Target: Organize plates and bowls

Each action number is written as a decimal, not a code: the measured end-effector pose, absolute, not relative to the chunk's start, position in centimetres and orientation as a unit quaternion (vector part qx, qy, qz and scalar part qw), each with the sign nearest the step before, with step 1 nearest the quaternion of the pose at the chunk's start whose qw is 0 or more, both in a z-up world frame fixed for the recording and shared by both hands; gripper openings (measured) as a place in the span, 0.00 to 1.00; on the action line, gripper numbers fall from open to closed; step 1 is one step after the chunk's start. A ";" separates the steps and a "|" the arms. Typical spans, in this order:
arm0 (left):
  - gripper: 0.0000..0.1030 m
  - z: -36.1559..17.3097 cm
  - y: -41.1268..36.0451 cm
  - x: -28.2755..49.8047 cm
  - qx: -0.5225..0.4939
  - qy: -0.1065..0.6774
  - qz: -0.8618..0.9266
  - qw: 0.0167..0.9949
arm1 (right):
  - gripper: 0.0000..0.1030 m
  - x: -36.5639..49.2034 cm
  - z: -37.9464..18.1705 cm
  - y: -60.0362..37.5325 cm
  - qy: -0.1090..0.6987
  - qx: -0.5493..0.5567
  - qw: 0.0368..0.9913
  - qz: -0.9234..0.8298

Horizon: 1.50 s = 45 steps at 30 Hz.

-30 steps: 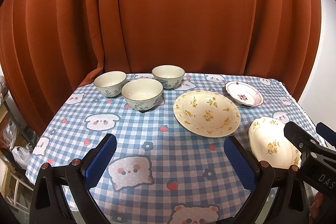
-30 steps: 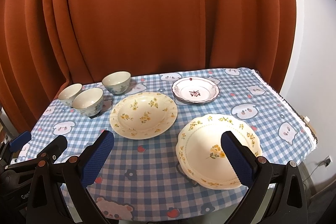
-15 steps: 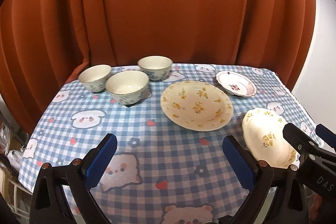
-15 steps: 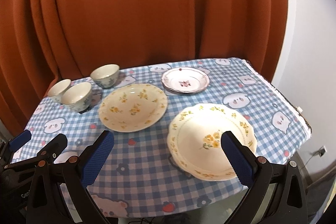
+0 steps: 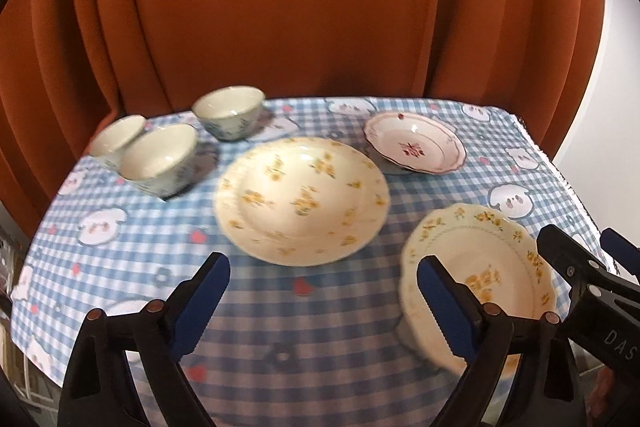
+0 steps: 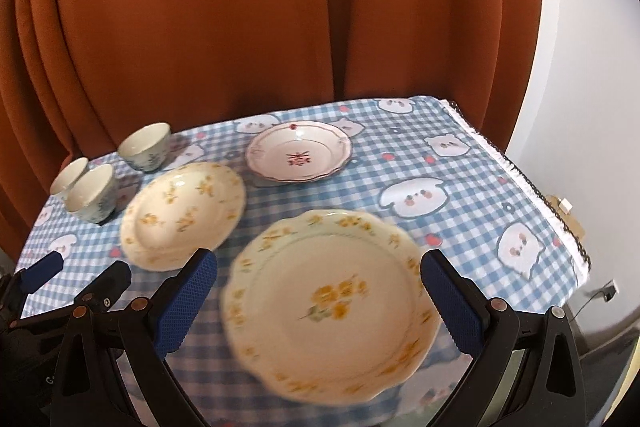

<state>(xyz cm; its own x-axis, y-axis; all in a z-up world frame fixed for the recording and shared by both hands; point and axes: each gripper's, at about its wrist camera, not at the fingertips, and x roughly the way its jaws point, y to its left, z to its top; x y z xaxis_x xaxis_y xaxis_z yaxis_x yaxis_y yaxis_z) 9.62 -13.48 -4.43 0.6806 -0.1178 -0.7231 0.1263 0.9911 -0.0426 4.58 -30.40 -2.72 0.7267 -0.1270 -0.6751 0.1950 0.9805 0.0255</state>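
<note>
Both grippers are empty. Your left gripper (image 5: 322, 291) has its blue ribbed pads wide apart over bare cloth; the jaws are closing, with nothing between them. Your right gripper (image 6: 318, 301) stands wide open, its pads flanking but clear of the scalloped cream plate (image 6: 332, 303), which lies flat at the near right of the table.

Crockery is glazed ceramic, somewhat blurred. A round cream plate (image 5: 302, 199) with scattered yellow sprigs sits mid-table. A smaller white plate (image 5: 415, 147) with a reddish rim and centre motif sits behind it to the right. Three pale bowls (image 5: 160, 159) with blue-green floral outsides are grouped at the far left, two of them just beside each other; their interiors look empty.

Surface: a blue-and-white gingham tablecloth (image 5: 340, 327) printed with cartoon animal faces. Behind hangs a pleated rust-orange curtain (image 5: 280, 7).
</note>
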 end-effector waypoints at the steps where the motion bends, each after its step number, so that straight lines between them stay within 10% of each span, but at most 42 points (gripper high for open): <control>1: 0.91 -4.8 -14.2 9.9 0.004 0.400 -0.065 0.914 | 0.99 5.0 -2.9 -31.1 0.363 0.047 0.927 -0.085; 25: 0.68 -13.0 -23.7 13.4 -0.018 0.515 -0.023 0.857 | 0.69 12.5 -13.3 -40.2 0.510 0.035 0.860 0.002; 45: 0.74 -13.0 -23.7 13.1 0.003 0.540 -0.033 0.841 | 0.64 13.0 -14.1 -39.9 0.541 0.022 0.841 0.004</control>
